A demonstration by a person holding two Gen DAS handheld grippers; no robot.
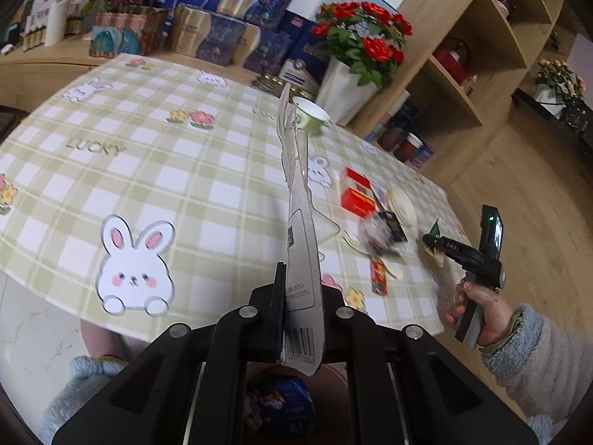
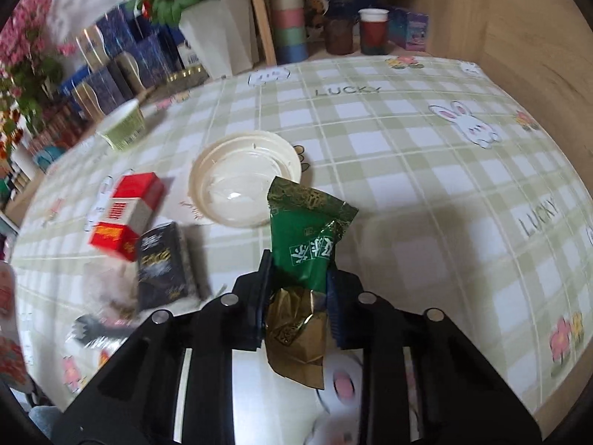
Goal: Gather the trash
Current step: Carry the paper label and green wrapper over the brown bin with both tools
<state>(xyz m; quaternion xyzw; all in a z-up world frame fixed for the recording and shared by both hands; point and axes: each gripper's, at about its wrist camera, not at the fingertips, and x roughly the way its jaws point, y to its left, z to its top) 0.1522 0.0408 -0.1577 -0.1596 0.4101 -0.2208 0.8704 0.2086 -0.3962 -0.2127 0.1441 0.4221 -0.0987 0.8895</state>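
Note:
My left gripper (image 1: 301, 291) is shut on a long grey cardboard card (image 1: 298, 200) with a barcode, held edge-on and rising over the checked table (image 1: 166, 185). My right gripper (image 2: 298, 270) is shut on a green and gold foil wrapper (image 2: 307, 230), which sticks up above the cloth. In the left wrist view the right gripper (image 1: 431, 243) hangs over the table's right edge with the wrapper (image 1: 435, 230) at its tip, a hand (image 1: 478, 304) holding it. On the table lie a white plastic lid (image 2: 244, 178), a red box (image 2: 126, 215) and a black packet (image 2: 163, 267).
A green paper cup (image 2: 124, 128) stands further back on the table. A white pot of red roses (image 1: 344, 89), blue boxes (image 1: 222, 40) and wooden shelves (image 1: 463, 74) ring the far side. Something blue (image 1: 281, 408) lies below the left gripper, under the table's near edge.

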